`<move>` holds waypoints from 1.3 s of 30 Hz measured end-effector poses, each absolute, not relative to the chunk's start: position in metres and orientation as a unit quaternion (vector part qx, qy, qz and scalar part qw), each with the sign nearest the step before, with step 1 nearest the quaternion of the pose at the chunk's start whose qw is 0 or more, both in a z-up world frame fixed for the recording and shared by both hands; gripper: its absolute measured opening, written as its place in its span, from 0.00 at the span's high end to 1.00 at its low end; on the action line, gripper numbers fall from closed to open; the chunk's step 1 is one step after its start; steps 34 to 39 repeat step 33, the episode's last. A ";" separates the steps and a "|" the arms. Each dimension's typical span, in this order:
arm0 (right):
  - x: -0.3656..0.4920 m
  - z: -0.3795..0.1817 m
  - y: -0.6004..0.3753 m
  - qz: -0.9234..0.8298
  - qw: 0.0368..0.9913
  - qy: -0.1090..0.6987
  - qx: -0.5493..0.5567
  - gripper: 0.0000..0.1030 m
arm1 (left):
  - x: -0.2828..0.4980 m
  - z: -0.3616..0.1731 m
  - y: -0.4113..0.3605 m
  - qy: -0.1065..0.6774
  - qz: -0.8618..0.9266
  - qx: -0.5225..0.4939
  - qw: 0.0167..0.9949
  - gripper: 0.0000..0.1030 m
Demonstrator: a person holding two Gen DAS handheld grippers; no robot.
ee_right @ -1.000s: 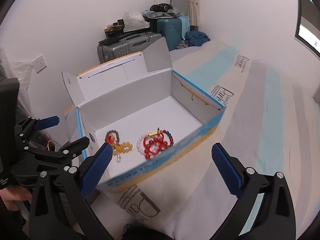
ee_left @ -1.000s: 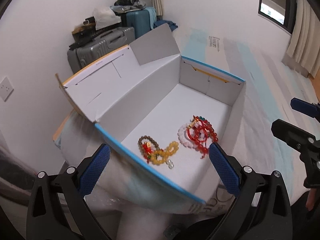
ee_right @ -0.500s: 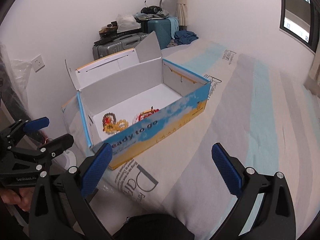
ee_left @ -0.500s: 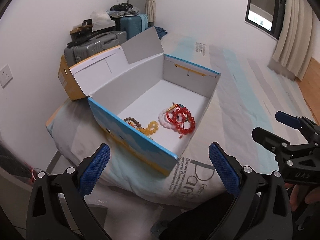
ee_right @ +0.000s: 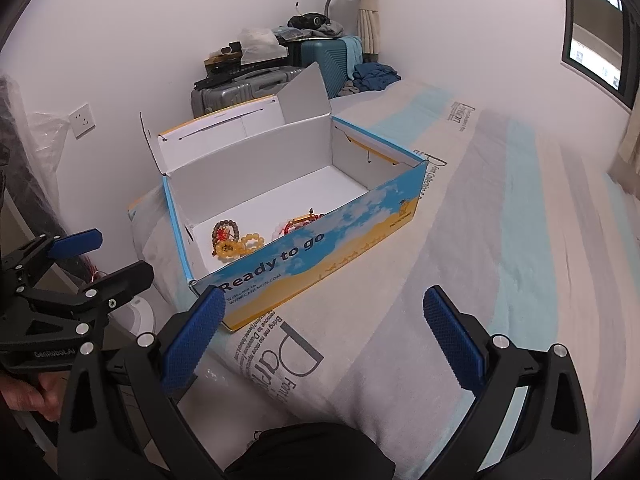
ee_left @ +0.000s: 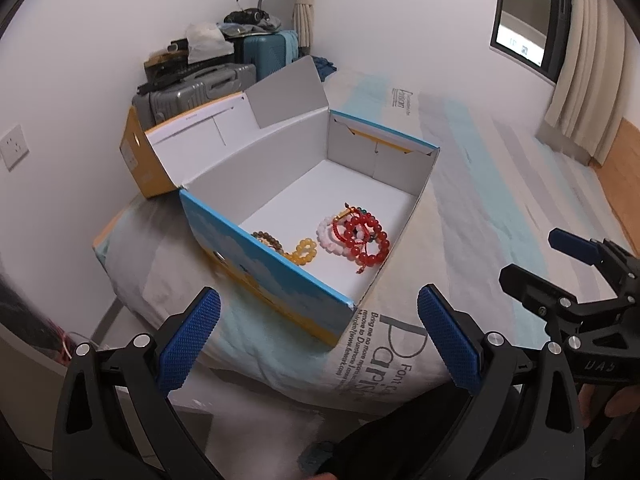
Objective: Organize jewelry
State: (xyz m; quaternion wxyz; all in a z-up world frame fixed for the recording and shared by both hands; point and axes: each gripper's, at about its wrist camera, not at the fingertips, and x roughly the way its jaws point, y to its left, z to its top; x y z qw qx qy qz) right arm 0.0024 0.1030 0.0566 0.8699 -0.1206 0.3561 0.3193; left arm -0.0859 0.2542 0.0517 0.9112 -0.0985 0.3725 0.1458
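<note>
I see the bed (ee_right: 500, 240) under its printed cover carrying an open shoebox (ee_right: 320, 240), its long axis running away from me and to the right, lid flap (ee_left: 192, 136) standing up at the far side. All the jewelry lies at the near end of the box floor: a red bead bracelet (ee_left: 370, 240) tangled over a white bead bracelet (ee_left: 326, 236), and beside them a yellow bead bracelet (ee_left: 305, 251) touching a brown bead bracelet (ee_right: 225, 229). My left gripper (ee_left: 318, 334) hangs before the box's near corner, fingers spread wide and empty, the beads straight ahead over the wall. My right gripper (ee_right: 334, 332) is likewise wide open and empty, off the long printed side. I judge the left the nearer to the beads.
</note>
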 end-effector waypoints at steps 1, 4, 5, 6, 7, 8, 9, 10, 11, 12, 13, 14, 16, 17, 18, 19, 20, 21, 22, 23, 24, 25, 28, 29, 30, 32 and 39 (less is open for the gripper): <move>0.003 0.057 0.103 0.320 0.870 0.356 -0.121 0.07 | -0.086 0.051 0.254 0.372 0.146 -0.097 0.911 0.06; 0.003 0.056 0.103 0.320 0.869 0.358 -0.121 0.07 | -0.085 0.050 0.250 0.372 0.155 -0.085 0.911 0.06; 0.003 0.056 0.103 0.320 0.869 0.358 -0.122 0.07 | -0.085 0.049 0.250 0.373 0.155 -0.083 0.911 0.06; 0.003 0.055 0.103 0.320 0.869 0.358 -0.122 0.07 | -0.084 0.049 0.249 0.376 0.154 -0.084 0.910 0.06; 0.003 0.055 0.103 0.320 0.868 0.359 -0.122 0.07 | -0.083 0.048 0.249 0.377 0.151 -0.087 0.910 0.06; 0.003 0.055 0.104 0.320 0.868 0.359 -0.123 0.07 | -0.083 0.048 0.249 0.378 0.150 -0.089 0.909 0.06; 0.002 0.055 0.104 0.320 0.868 0.359 -0.123 0.07 | -0.083 0.047 0.249 0.376 0.152 -0.089 0.909 0.06; 0.002 0.055 0.104 0.320 0.868 0.358 -0.123 0.07 | -0.083 0.047 0.249 0.377 0.154 -0.088 0.909 0.06; 0.002 0.054 0.104 0.320 0.868 0.358 -0.123 0.07 | -0.082 0.047 0.249 0.377 0.154 -0.090 0.909 0.06; 0.002 0.054 0.104 0.320 0.868 0.359 -0.122 0.07 | -0.082 0.046 0.249 0.378 0.154 -0.093 0.908 0.06; 0.003 0.054 0.105 0.320 0.868 0.359 -0.122 0.07 | -0.082 0.045 0.250 0.380 0.154 -0.097 0.907 0.06; 0.002 0.054 0.105 0.320 0.868 0.360 -0.122 0.07 | -0.081 0.044 0.250 0.382 0.153 -0.098 0.906 0.06; 0.002 0.054 0.104 0.321 0.868 0.360 -0.123 0.07 | -0.081 0.044 0.251 0.382 0.155 -0.097 0.906 0.06; 0.003 0.054 0.104 0.320 0.867 0.361 -0.122 0.07 | -0.081 0.043 0.250 0.381 0.157 -0.096 0.906 0.06; 0.002 0.054 0.104 0.321 0.868 0.360 -0.123 0.07 | -0.082 0.043 0.251 0.380 0.160 -0.094 0.906 0.06; 0.002 0.054 0.104 0.321 0.868 0.360 -0.123 0.07 | -0.083 0.043 0.251 0.375 0.161 -0.094 0.908 0.06; 0.002 0.054 0.104 0.321 0.868 0.359 -0.122 0.07 | -0.084 0.043 0.250 0.372 0.164 -0.094 0.909 0.06; 0.002 0.054 0.104 0.321 0.868 0.359 -0.122 0.07 | -0.085 0.043 0.251 0.369 0.166 -0.094 0.910 0.06; 0.002 0.054 0.104 0.321 0.867 0.359 -0.123 0.07 | -0.085 0.042 0.250 0.369 0.164 -0.094 0.910 0.06; 0.002 0.054 0.104 0.321 0.868 0.359 -0.124 0.07 | -0.085 0.042 0.250 0.370 0.161 -0.095 0.910 0.06; 0.002 0.054 0.104 0.321 0.868 0.359 -0.124 0.07 | -0.085 0.042 0.250 0.370 0.161 -0.096 0.910 0.06; 0.003 0.053 0.105 0.321 0.868 0.359 -0.123 0.07 | -0.085 0.042 0.250 0.371 0.160 -0.095 0.910 0.06; 0.002 0.052 0.105 0.320 0.868 0.360 -0.123 0.07 | -0.083 0.041 0.249 0.375 0.168 -0.084 0.908 0.06; 0.002 0.052 0.105 0.319 0.868 0.359 -0.123 0.07 | -0.084 0.041 0.249 0.373 0.169 -0.083 0.908 0.06; 0.002 0.052 0.105 0.319 0.868 0.360 -0.123 0.07 | -0.084 0.042 0.249 0.373 0.169 -0.084 0.909 0.06; 0.002 0.052 0.105 0.320 0.868 0.359 -0.122 0.07 | -0.083 0.041 0.250 0.375 0.167 -0.086 0.908 0.06; 0.002 0.052 0.105 0.319 0.868 0.359 -0.123 0.07 | -0.083 0.041 0.250 0.376 0.167 -0.086 0.907 0.06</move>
